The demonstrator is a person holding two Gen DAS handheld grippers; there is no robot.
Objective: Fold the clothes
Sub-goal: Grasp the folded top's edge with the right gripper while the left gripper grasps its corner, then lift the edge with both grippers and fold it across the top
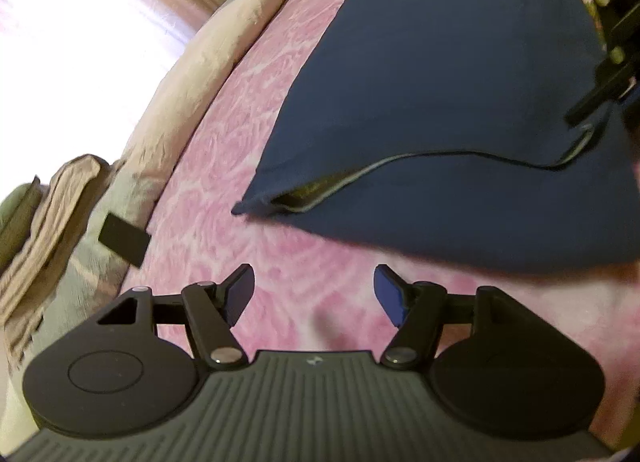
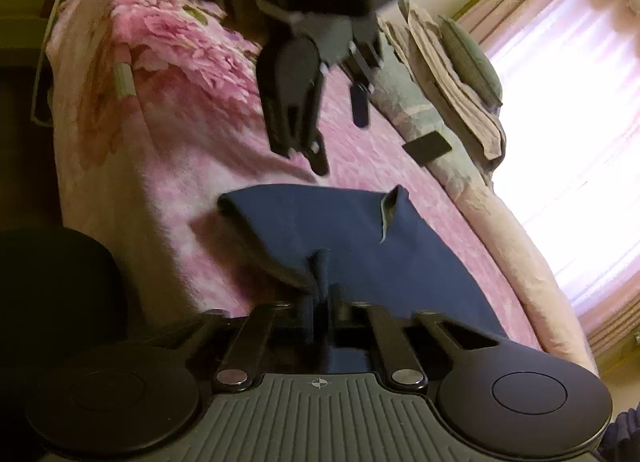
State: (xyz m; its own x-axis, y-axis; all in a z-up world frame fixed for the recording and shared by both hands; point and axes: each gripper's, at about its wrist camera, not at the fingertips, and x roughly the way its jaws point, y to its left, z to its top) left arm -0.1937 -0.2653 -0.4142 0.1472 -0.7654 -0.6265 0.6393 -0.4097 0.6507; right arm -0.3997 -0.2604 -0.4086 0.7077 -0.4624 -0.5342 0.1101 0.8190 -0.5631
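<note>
Navy blue garment (image 1: 460,74) spread across a bed with a pink floral blanket (image 1: 248,134), partly doubled over, one layer lying atop another with a pale-edged hem (image 1: 400,166) curling up along the near side. Left gripper (image 1: 314,294) hovering above bare blanket just short of the garment's near corner, fingers spread wide, nothing between them. Right gripper (image 2: 320,310) closed narrow on a pinched bunch of the navy cloth at the opposite side, fabric rising in a small ridge into the fingers. Seen from the right wrist, left gripper (image 2: 340,142) hanging over the far end of the garment, clear of the cloth. Beige bolster (image 1: 192,70) along the bed's far edge, a stack of folded tan cloth (image 2: 456,74) and a small black rectangular object (image 2: 428,148) near it, bright curtained window (image 2: 568,110) beyond. Risks, as judgement: thin pinch on the right possibly slipping if pulled fast, dropping the layer crooked; only one side held, so dragging likely to skew the whole garment across the fleecy blanket rather than fold it; curled hem liable to be trapped inside a crease; open left gripper liable to snag blanket pile along with the corner if lowered too deep. Stage of folding not settled by this view.
</note>
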